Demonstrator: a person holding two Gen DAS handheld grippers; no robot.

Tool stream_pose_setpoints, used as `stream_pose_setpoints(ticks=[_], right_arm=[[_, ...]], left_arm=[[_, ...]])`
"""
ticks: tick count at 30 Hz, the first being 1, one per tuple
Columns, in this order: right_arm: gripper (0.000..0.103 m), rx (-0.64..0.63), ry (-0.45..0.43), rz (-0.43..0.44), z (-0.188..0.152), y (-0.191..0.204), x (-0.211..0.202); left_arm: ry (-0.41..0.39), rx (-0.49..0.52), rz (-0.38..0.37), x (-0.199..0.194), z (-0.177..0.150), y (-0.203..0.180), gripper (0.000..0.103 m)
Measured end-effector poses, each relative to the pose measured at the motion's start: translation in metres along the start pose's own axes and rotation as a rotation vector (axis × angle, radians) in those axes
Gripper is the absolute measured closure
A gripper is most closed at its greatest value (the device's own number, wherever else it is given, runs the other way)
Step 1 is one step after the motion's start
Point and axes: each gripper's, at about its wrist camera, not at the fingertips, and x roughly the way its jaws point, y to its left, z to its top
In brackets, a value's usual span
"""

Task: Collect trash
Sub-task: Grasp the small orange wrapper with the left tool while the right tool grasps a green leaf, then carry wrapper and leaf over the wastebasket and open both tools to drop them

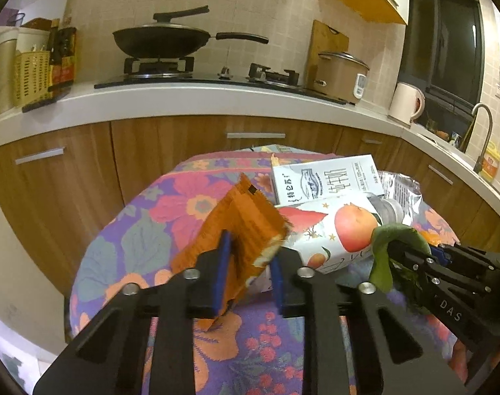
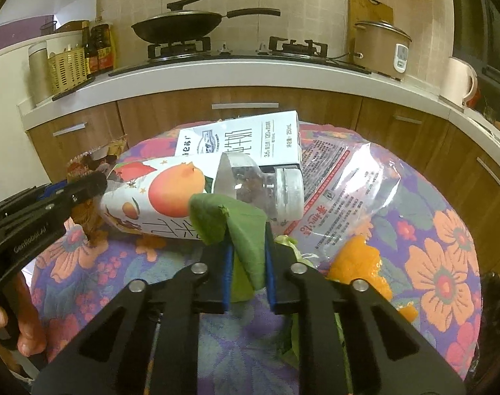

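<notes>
1. Our left gripper [image 1: 250, 263] is clamped on an orange wrapper [image 1: 231, 235].
2. Our right gripper [image 2: 248, 263] pinches a green leaf [image 2: 231, 219].
3. Just ahead of both lie a bottle [image 2: 190, 194] and a milk carton [image 2: 243, 141] on the flowered table [image 2: 440, 263].

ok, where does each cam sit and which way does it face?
Left wrist: on the left gripper, facing the stove counter over the table; own fingers pinch an orange wrapper; right gripper enters at right.
Right wrist: on the right gripper, same heading; own fingers pinch a green leaf; left gripper and the left hand show at left.
Shared: peach bottle, milk carton, pan.
</notes>
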Motion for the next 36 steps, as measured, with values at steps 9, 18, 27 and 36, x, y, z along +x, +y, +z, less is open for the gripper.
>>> stream_pose_setpoints(ticks=[9,18,27,36], right_arm=[[0.1,0.047,-0.06,0.026,0.003,-0.006,-0.025],[0.1,0.078,-0.123,0.03,0.006,-0.016,-0.054],[0.1,0.13,-0.217,-0.006,0.005,-0.045,-0.096],[0.1,0.221,-0.282,-0.106,-0.011,-0.109,-0.14]], left_arm=[[-0.056,-0.022,-0.01,-0.018,0.004,0.006,0.103],[-0.148,-0.012,-0.028,-0.05,0.015,-0.004,0.103],[-0.21,0.038,-0.121,-0.068,0.029,-0.047,0.103],[-0.223,0.115,-0.274,-0.067,0.036,-0.12,0.103]])
